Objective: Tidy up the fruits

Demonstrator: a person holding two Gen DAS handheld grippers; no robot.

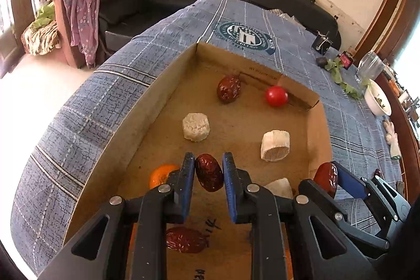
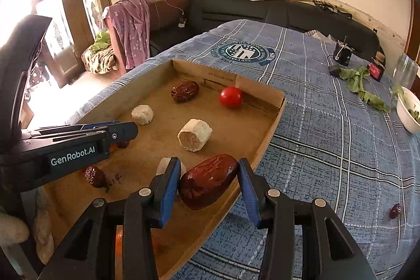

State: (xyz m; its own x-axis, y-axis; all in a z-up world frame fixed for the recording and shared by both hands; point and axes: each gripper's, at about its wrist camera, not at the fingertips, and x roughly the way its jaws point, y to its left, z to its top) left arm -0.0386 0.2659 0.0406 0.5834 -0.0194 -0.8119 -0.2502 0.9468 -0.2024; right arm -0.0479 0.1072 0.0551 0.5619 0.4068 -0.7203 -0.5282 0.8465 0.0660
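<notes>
Both grippers carry a red date above the cardboard tray (image 2: 273,106), evidently to set the fruit down inside it. The left gripper (image 1: 209,169) pinches a small date (image 1: 209,176) over the tray's near end, its pads tight on the sides. The right gripper (image 2: 209,179) clamps a larger date (image 2: 208,181) lengthwise, just inside the tray's right edge. Another date (image 2: 185,91) and a tomato (image 2: 231,96) already lie near the far wall, while one stray date (image 2: 395,211) lies out on the blue cloth (image 2: 328,148).
</notes>
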